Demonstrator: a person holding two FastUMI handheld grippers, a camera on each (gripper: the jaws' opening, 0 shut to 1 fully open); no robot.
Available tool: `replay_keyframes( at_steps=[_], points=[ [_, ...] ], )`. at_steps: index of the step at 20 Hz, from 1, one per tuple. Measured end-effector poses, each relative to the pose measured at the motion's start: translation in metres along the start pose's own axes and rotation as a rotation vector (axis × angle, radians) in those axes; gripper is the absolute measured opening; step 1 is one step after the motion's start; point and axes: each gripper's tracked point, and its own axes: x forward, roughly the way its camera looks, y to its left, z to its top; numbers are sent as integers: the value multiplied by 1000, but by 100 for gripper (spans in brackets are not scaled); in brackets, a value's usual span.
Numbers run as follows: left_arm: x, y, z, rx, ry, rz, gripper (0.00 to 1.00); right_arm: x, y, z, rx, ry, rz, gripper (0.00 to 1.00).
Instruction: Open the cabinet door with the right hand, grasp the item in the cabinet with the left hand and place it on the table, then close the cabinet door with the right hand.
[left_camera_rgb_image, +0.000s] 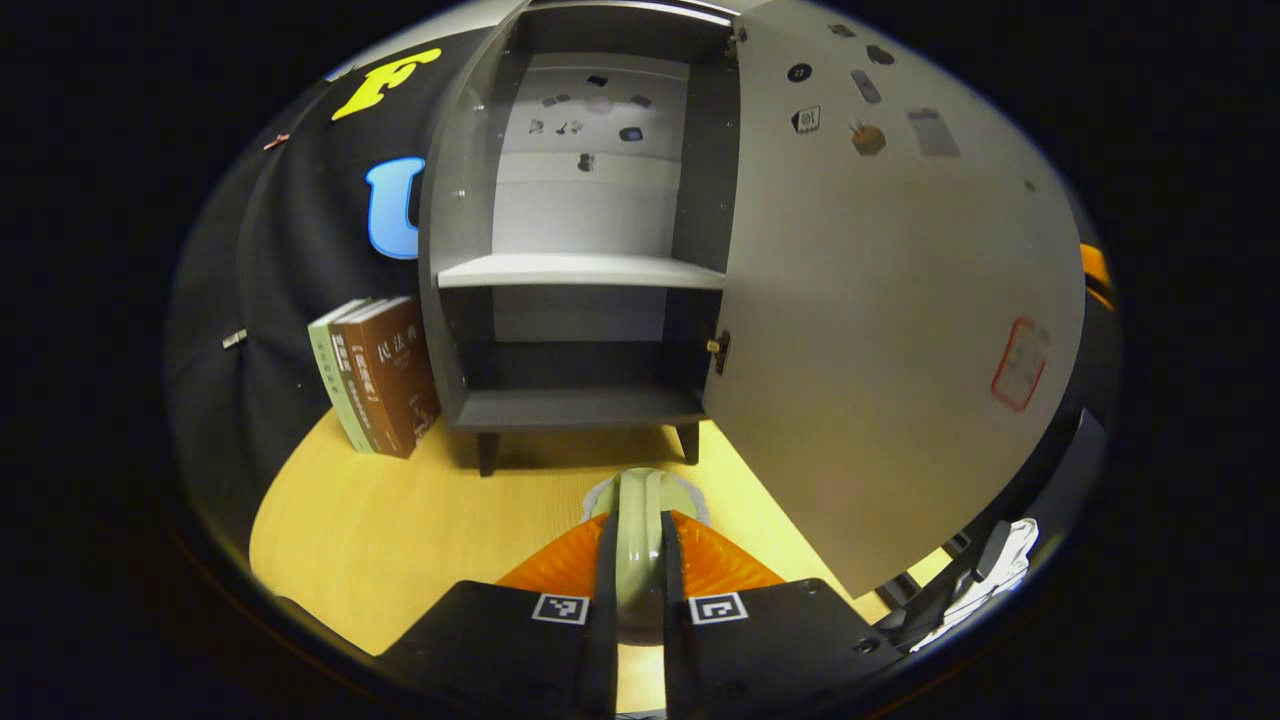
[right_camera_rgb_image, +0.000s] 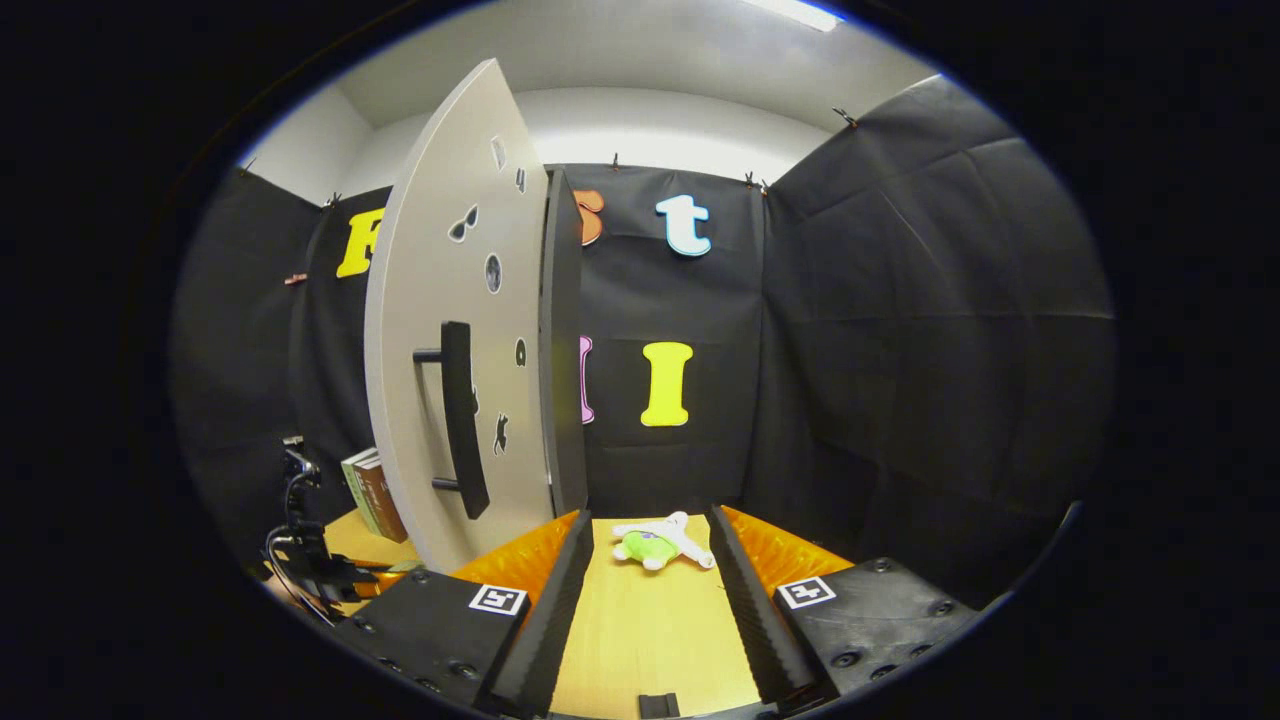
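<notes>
The grey cabinet (left_camera_rgb_image: 470, 300) stands open on the wooden table (left_camera_rgb_image: 400, 520), its shelves bare. Its door (left_camera_rgb_image: 880, 330) is swung wide to the right. My left gripper (left_camera_rgb_image: 638, 530) is shut on a pale green item (left_camera_rgb_image: 640, 495) with a whitish rim, held low over the table in front of the cabinet. In the right gripper view the door (right_camera_rgb_image: 440, 300) shows edge-on at the left with its black bar handle (right_camera_rgb_image: 460, 420). My right gripper (right_camera_rgb_image: 648, 518) is open, to the right of the door and apart from the handle, with nothing between its fingers.
Books (left_camera_rgb_image: 375, 375) lean against the cabinet's left side. A small white and green soft toy (right_camera_rgb_image: 655, 545) lies on the table (right_camera_rgb_image: 640, 630) ahead of my right gripper. The other gripper (right_camera_rgb_image: 310, 565) and its cables show at the lower left. Black cloth walls close the booth.
</notes>
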Motion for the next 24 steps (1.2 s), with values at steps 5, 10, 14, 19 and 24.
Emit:
replay_keyframes(
  at_steps=[5, 10, 14, 19, 24],
  points=[
    [31, 5, -79, -28, 45, 61, 22, 23, -7, -12, -92, -55, -42, 75],
    [53, 10, -127, -67, 80, 108, 22, 35, -16, -31, -34, -50, -56, 75],
    [61, 17, -148, -62, 103, 147, 23, 37, -21, -41, -40, -20, -43, 75],
    [64, 20, -139, -16, 58, 173, 30, 36, -30, -40, -32, -11, -41, 75],
    [57, 18, -126, 37, 59, 177, 76, 34, -32, -38, -10, -1, -35, 75]
  ],
)
